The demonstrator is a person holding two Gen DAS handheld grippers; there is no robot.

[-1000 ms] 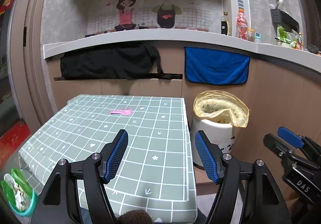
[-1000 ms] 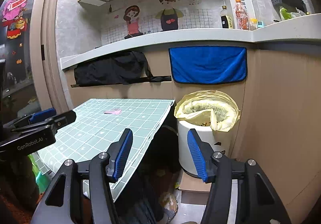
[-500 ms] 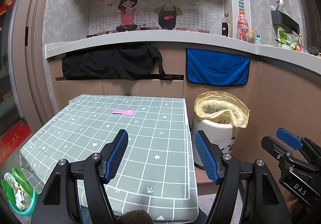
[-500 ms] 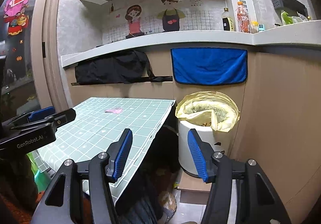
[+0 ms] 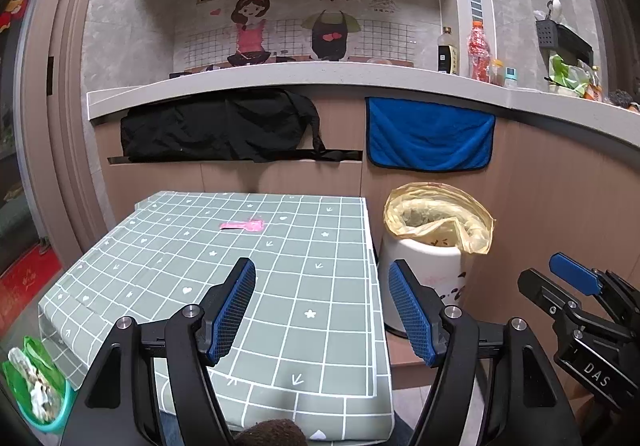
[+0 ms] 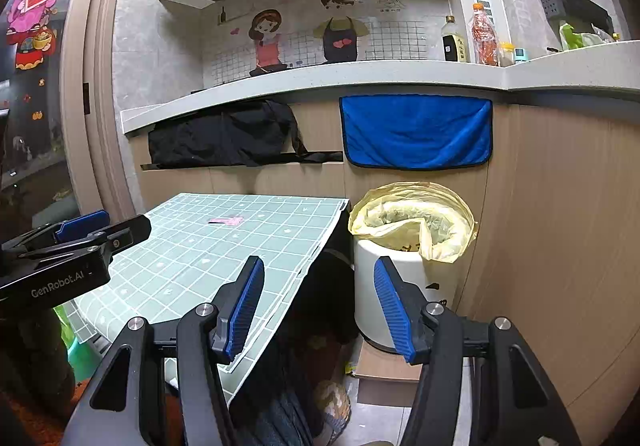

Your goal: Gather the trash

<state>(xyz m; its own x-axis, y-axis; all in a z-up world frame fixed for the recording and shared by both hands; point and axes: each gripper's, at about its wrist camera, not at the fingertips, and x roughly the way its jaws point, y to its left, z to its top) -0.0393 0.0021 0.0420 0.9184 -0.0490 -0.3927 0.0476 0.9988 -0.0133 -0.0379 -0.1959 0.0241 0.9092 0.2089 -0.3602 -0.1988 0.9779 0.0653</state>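
A pink wrapper [image 5: 243,225] lies on the far half of the green checked table [image 5: 280,306]; it also shows in the right wrist view [image 6: 226,221]. A white trash bin with a yellow liner [image 5: 434,242] stands right of the table, also in the right wrist view [image 6: 412,246]. My left gripper [image 5: 322,308] is open and empty over the table's near half, well short of the wrapper. My right gripper [image 6: 318,304] is open and empty, off the table's right edge, near the bin. Each gripper shows at the other view's edge.
A counter [image 5: 320,76] with bottles runs along the back wall, with a black cloth [image 5: 224,126] and a blue towel [image 5: 430,134] hanging below it. A teal basket with green bags [image 5: 36,386] sits on the floor at left. A wooden cabinet wall [image 6: 560,226] is at right.
Both views have shifted slightly, with the scene sitting a little lower and nearer. Both grippers stay open and empty. The wrapper has not moved.
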